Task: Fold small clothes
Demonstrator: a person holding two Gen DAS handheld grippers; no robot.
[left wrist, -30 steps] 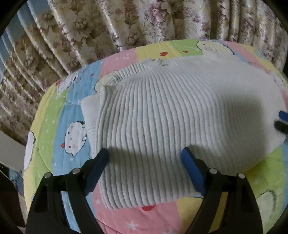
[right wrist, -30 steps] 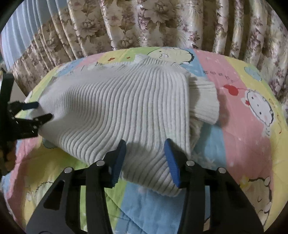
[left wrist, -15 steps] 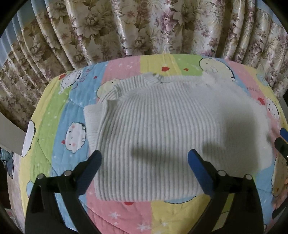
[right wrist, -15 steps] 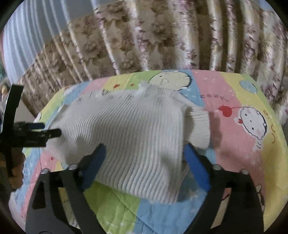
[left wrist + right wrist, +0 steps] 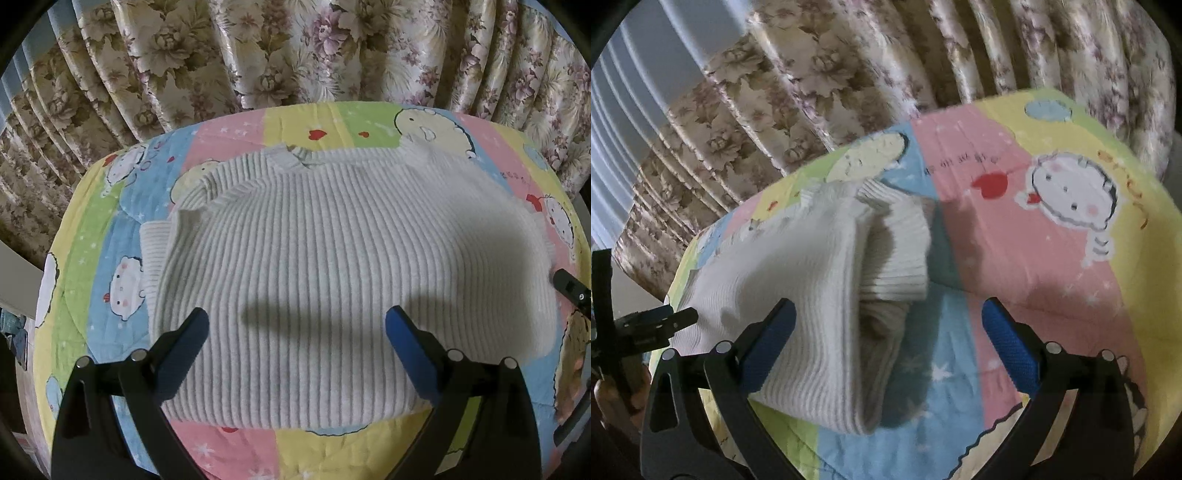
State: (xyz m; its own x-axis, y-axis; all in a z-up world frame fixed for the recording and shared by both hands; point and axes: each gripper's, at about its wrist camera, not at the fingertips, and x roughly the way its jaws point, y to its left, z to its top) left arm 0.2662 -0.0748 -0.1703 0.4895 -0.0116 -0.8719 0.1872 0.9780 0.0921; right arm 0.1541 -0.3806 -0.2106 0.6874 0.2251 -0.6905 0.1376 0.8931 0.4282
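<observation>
A white ribbed sweater (image 5: 332, 266) lies folded on the cartoon quilt (image 5: 236, 133), its cuff sticking out at the left. My left gripper (image 5: 297, 319) hovers over the sweater's near edge, open, with nothing pinched. In the right wrist view the sweater (image 5: 812, 277) shows its folded right end and a sleeve cuff. My right gripper (image 5: 888, 310) stands above that end with its jaws opening wide, the pads clear of the cloth. The left gripper (image 5: 653, 325) shows at the sweater's far left end, and the right gripper's finger (image 5: 570, 288) shows at the right rim.
Floral curtains (image 5: 295, 55) hang close behind the quilt's far edge. Bare quilt (image 5: 1052, 266) stretches to the right of the sweater. A person's hand (image 5: 609, 398) shows at the lower left of the right wrist view. The quilt drops away at its rounded edges.
Both grippers spread wider and drew back from the sweater. The right one let the sweater's end go, rolled and swung right. The sweater now lies flat.
</observation>
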